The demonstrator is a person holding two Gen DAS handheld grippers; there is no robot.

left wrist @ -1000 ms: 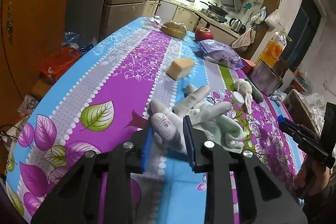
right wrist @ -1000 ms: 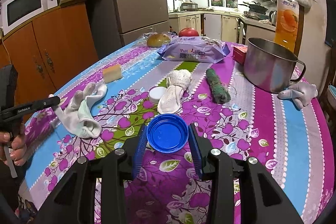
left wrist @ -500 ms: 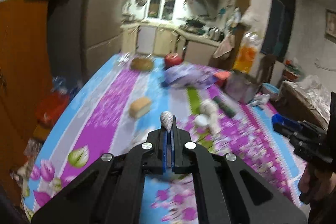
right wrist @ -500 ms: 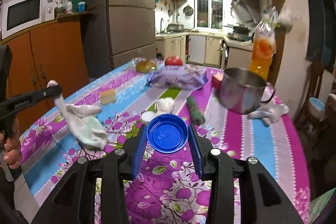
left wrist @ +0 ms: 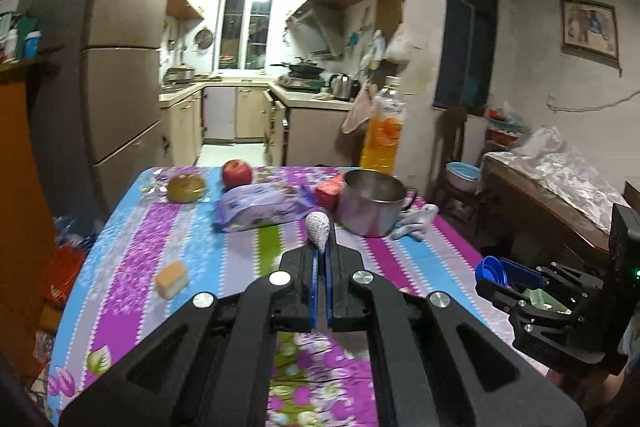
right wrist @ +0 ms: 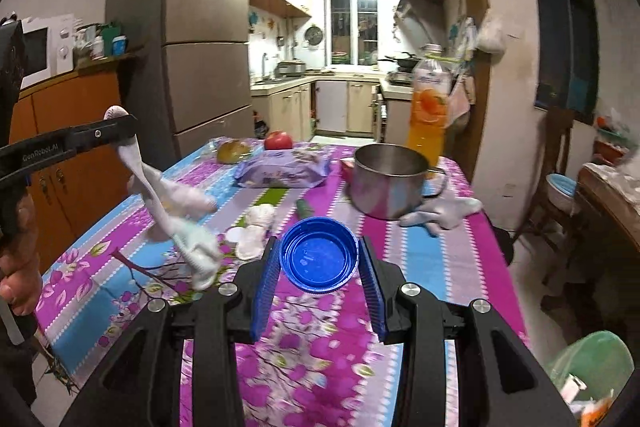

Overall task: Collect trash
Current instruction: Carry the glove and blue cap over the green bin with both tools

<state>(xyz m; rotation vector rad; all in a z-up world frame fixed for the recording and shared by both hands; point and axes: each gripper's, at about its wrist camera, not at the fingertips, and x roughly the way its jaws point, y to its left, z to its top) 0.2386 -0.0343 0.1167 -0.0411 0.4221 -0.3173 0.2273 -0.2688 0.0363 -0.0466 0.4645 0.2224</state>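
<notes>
1. The left gripper [left wrist: 319, 259] is clamped tight on a white glove [right wrist: 172, 203]; its jaws have just been closing, and a knit fingertip pokes out above the pads. In the right wrist view the glove hangs clear of the surface [right wrist: 452, 259], dangling at the left.
2. The right gripper [right wrist: 319, 259] holds a blue cap [right wrist: 319, 254] between its pads at a middling width, lifted above the surface.
3. Judgement: both pieces of trash are picked up, so the next need is a bin. A green container [right wrist: 592, 363] shows at the near right edge, beside the surface; it may be the target.
4. Against the earlier frame: the glove lay flat on the surface between open left jaws; now it is pinched and raised. The cap's grip looks unchanged, yet both views have tilted up to show more of the kitchen.
5. Left on the surface: a second glove [right wrist: 440, 213] beside the pot [right wrist: 386, 187], white pads [right wrist: 256, 231], a sponge [left wrist: 172, 279].
</notes>
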